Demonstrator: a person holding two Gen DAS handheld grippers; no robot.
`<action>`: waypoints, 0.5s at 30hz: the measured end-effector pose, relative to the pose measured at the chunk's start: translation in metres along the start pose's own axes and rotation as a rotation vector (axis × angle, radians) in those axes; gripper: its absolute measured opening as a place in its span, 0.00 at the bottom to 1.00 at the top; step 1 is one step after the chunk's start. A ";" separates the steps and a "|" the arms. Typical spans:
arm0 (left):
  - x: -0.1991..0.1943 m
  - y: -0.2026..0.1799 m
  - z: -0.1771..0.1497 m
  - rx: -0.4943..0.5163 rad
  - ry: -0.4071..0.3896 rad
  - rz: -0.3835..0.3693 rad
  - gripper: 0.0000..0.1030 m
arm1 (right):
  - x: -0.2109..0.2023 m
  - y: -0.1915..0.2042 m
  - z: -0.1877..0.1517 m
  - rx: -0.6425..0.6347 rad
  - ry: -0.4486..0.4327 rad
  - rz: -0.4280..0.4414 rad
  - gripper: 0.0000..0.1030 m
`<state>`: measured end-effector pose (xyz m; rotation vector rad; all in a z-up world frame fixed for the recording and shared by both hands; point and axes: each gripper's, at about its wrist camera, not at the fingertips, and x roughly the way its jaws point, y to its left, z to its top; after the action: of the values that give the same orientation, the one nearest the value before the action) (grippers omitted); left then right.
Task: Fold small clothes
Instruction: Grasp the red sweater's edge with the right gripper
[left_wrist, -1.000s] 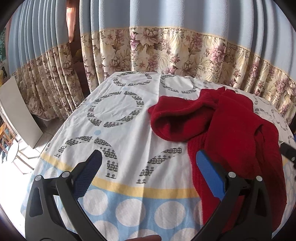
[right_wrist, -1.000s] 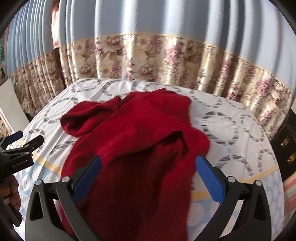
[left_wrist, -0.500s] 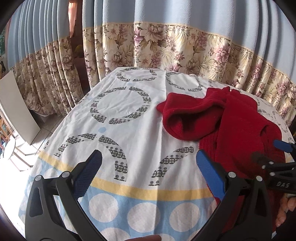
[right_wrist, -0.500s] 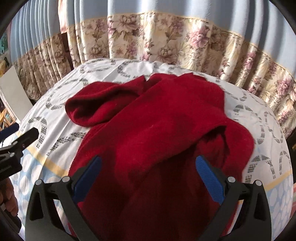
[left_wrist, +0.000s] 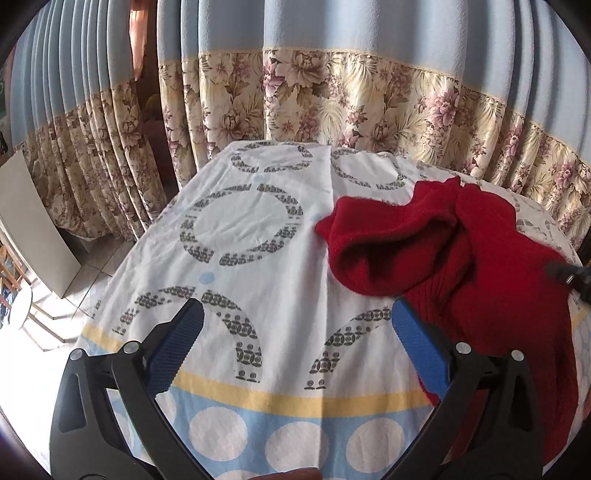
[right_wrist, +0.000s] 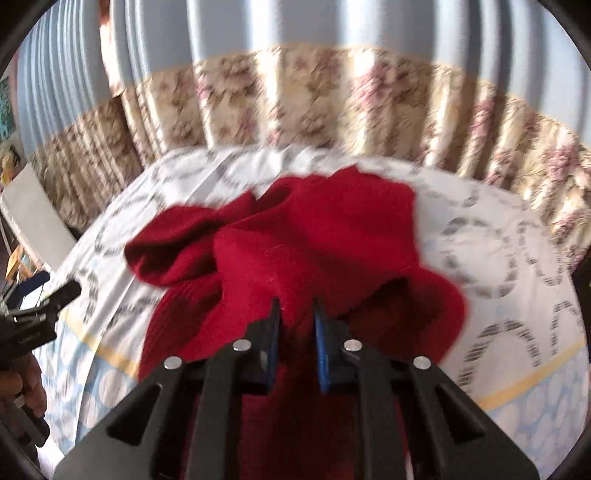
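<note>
The right gripper (right_wrist: 295, 314) points forward and down over the near part of a red knitted sweater (right_wrist: 314, 243). Its jaws have just been closing and now stand with only a narrow slot between the blue pads (right_wrist: 320, 347). Red knit fills that slot and a ridge of it rises just ahead of the tips, so the pads seem to pinch a fold of the sweater, though motion blur leaves the contact itself unsure.

The sweater lies crumpled on a table under a white cloth with grey rings (left_wrist: 258, 258). It spreads ahead of this gripper, with one sleeve bunched off to the front left and its near part passing beneath the gripper's frame.

The left gripper (left_wrist: 293, 347) also tilts forward and down, its jaws spread wide and nothing between them but bare cloth. The sweater sits ahead and to its right, and the ribbed hem lies just beside the right blue pad (left_wrist: 419, 354). In the right wrist view this gripper juts in from the left edge, with the person's hand (right_wrist: 29, 387) wrapped round its handle below.

Blue curtains with a floral band (left_wrist: 332, 103) hang beyond the far edge of the table
</note>
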<state>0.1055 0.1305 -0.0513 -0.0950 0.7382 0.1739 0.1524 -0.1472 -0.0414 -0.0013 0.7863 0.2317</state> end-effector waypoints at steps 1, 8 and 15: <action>-0.001 -0.002 0.002 0.001 -0.003 0.003 0.97 | -0.007 -0.010 0.005 0.006 -0.022 -0.022 0.16; -0.002 -0.025 0.016 0.017 -0.012 0.005 0.97 | -0.024 -0.113 0.032 0.101 -0.095 -0.171 0.15; 0.015 -0.063 0.038 0.038 -0.011 0.035 0.97 | -0.004 -0.245 0.045 0.198 -0.093 -0.303 0.15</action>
<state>0.1536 0.0757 -0.0321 -0.0451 0.7317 0.1939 0.2322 -0.3826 -0.0272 0.0762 0.7032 -0.1328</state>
